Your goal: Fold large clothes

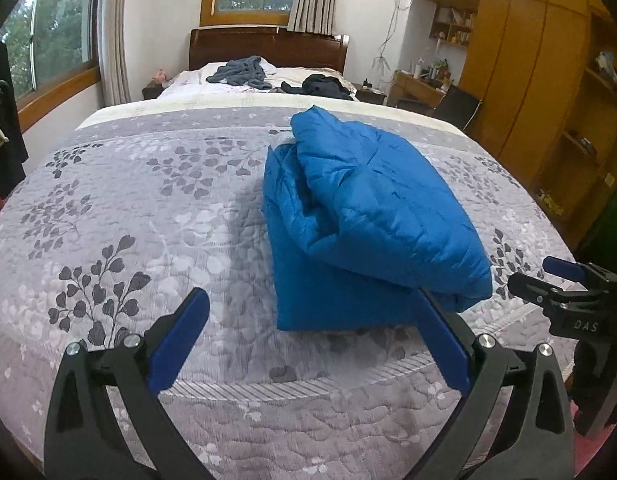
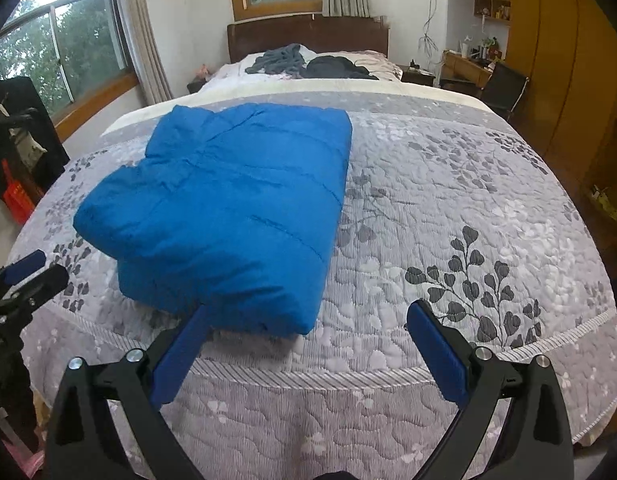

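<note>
A blue quilted jacket [image 1: 372,216] lies folded into a thick bundle on the grey leaf-patterned bedspread [image 1: 128,208], with a puffy top layer over a flatter bottom layer. My left gripper [image 1: 312,300] is open just in front of the bundle's near edge, holding nothing. In the right wrist view the same jacket [image 2: 228,208] sits left of centre. My right gripper [image 2: 308,316] is open too, its left fingertip [image 2: 196,320] at the bundle's near edge, nothing between the fingers. Each gripper shows at the side of the other's view, the right gripper [image 1: 548,276] and the left gripper [image 2: 28,276].
Dark clothes [image 1: 244,72] lie crumpled near the wooden headboard [image 1: 268,46] at the far end of the bed. A desk and black chair [image 1: 456,106] stand right of the bed, with wooden wardrobes [image 1: 548,80] beyond. A red crate [image 2: 18,196] sits on the floor at left.
</note>
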Demonstrator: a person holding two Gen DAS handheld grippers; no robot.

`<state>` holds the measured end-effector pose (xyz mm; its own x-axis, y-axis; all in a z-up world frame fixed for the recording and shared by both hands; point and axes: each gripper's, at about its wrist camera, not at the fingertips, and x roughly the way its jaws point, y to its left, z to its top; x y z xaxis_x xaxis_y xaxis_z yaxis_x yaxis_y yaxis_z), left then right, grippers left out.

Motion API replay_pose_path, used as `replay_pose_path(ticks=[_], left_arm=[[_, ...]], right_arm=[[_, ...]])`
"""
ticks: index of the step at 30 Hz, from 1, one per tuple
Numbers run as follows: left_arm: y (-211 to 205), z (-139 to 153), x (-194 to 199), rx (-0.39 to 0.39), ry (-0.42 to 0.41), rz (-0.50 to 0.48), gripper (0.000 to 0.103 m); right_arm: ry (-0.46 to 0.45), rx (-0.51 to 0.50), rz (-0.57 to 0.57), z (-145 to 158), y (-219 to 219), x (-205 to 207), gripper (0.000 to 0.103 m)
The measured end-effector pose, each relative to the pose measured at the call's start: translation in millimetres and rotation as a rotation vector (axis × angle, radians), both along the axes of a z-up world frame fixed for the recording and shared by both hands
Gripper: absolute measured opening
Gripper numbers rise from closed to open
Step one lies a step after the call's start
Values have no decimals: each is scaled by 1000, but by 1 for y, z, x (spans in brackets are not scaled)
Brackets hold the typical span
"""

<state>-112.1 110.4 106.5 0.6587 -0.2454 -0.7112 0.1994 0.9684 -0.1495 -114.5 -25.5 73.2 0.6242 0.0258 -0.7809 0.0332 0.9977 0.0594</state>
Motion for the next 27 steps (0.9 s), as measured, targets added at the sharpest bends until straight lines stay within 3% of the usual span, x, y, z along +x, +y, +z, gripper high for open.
replay_pose_path(ticks=[27], left_arm=[[-4,-4,-6,45,14,4,100]], right_arm=[[6,-26,4,-2,4,-3,99]])
